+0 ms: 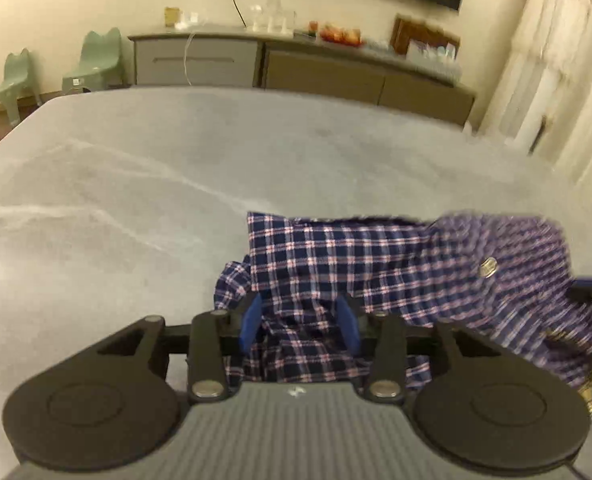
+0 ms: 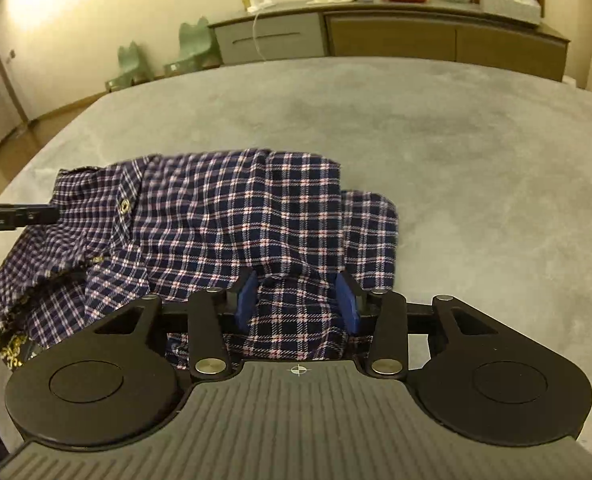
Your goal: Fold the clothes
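A navy plaid shirt (image 1: 376, 260) with red and white lines lies bunched and partly folded on the grey table (image 1: 135, 180). My left gripper (image 1: 300, 322) stands open over the shirt's left end, with loose cloth lying between its blue pads (image 1: 251, 320). In the right wrist view the same shirt (image 2: 215, 216) spreads to the left, a metal button on it. My right gripper (image 2: 296, 304) is open over the shirt's right end, a fold of cloth resting between its fingers without being pinched. A dark part of the left gripper (image 2: 15, 216) shows at the left edge.
The grey table (image 2: 456, 160) stretches bare beyond the shirt to its far edge. Behind it stands a long sideboard (image 1: 316, 68) with bottles, fruit and boxes. Two green chairs (image 1: 95, 60) stand at the back left. A pale curtain (image 1: 556, 60) hangs at the right.
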A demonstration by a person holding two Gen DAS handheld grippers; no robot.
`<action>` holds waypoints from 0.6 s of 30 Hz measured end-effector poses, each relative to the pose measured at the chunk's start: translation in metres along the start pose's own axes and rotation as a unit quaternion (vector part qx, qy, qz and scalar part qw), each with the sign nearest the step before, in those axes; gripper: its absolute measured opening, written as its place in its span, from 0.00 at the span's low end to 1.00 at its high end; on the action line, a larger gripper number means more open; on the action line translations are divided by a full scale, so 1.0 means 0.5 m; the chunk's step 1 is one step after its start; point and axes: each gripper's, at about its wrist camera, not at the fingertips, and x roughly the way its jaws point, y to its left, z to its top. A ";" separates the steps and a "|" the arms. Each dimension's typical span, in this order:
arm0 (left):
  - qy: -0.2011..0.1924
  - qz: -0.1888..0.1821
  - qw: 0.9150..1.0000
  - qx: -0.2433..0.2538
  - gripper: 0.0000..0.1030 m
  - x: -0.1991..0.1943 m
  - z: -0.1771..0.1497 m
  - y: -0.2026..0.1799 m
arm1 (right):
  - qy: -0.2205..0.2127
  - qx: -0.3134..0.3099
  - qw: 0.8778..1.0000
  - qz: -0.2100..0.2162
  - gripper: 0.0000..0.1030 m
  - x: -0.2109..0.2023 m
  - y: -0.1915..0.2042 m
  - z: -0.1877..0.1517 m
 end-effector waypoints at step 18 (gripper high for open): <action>0.017 0.032 0.999 -0.019 0.45 -0.044 -0.099 -0.038 | 0.038 -0.012 0.999 0.032 0.39 -0.063 0.079 -0.109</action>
